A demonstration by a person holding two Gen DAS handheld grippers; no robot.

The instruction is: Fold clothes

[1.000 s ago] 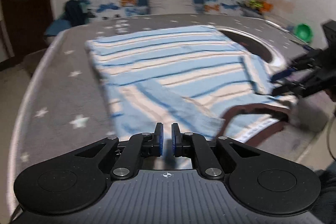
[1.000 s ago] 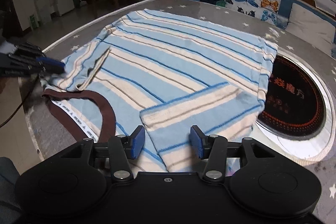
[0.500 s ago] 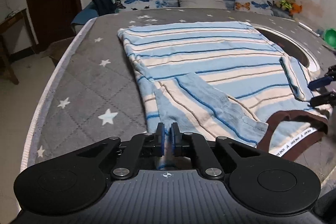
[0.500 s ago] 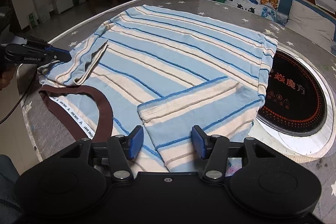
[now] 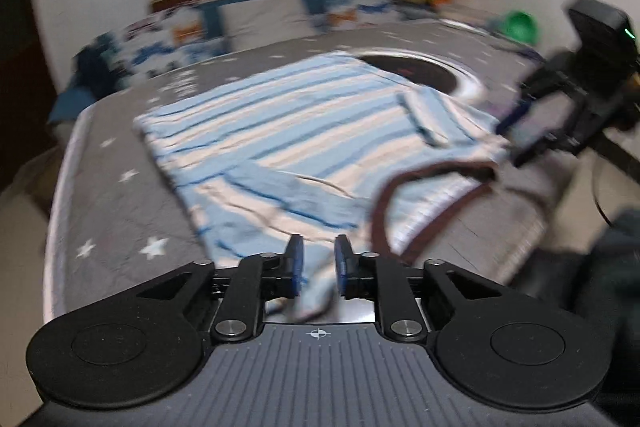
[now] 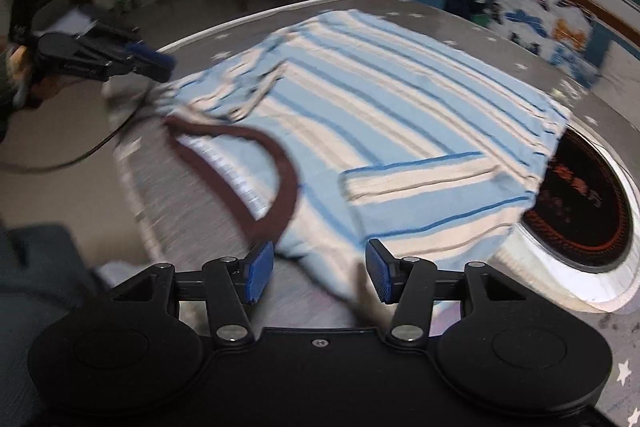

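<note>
A blue and cream striped shirt (image 5: 312, 131) with a brown collar (image 5: 436, 179) lies on the grey star-patterned table (image 5: 132, 203), both sleeves folded in. It also shows in the right wrist view (image 6: 400, 115). My left gripper (image 5: 318, 263) has its jaws a little apart with shirt fabric bunched between them at the shoulder. My right gripper (image 6: 318, 271) is open at the other shoulder, its fingers astride the shirt's near edge. Each gripper shows in the other's view: the right gripper (image 5: 520, 139), the left gripper (image 6: 156, 63). Both views are motion-blurred.
A round black inset (image 6: 580, 199) with a white rim sits in the table by the shirt's hem. A cushioned bench (image 5: 256, 23) runs under the window behind. A green object (image 5: 520, 27) lies at the far right. A cable (image 6: 60, 163) hangs off the table edge.
My left gripper's jaws have parted slightly around the fabric, and the view has swung. The shirt's collar end has shifted and rumpled. My right gripper has stayed open and moved nearer the shoulder edge.
</note>
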